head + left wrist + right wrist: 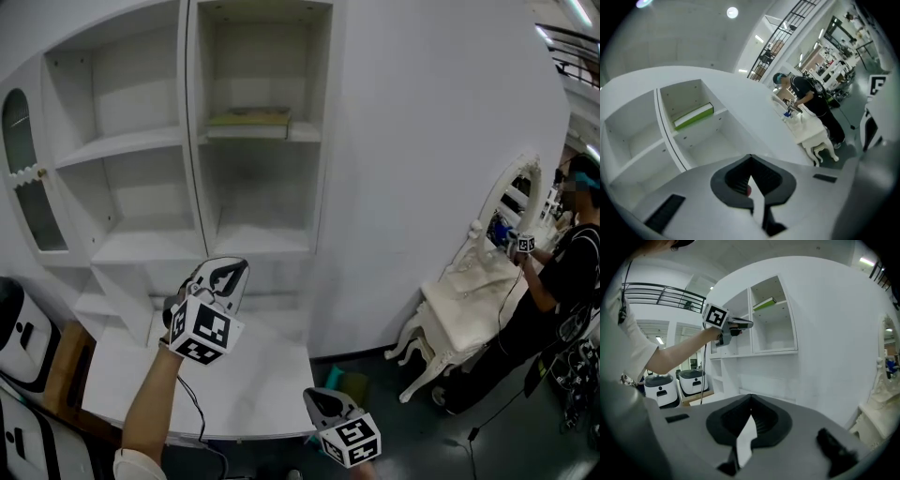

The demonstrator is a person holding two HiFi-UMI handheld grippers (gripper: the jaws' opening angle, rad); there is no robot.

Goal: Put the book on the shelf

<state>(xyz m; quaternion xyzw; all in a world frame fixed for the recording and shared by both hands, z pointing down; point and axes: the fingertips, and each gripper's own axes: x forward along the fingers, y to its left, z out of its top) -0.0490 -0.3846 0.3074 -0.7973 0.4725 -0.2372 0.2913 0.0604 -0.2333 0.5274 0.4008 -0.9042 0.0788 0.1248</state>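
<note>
The book (248,118), thin with a green edge, lies flat on the upper shelf of the right column of the white shelf unit (258,244). It shows as a green and white slab (693,116) in the left gripper view, and small and high up (764,303) in the right gripper view. My left gripper (232,272) is raised in front of the lower shelves, well below the book, and is shut (751,161) with nothing in it. My right gripper (314,396) hangs low near the counter's front edge, also shut (750,401) and empty.
A white counter (253,375) juts out under the shelves. A person (562,272) stands at a white dressing table (459,309) on the right. White machines (23,337) stand on the floor at the left, beside a glass cabinet door (23,169).
</note>
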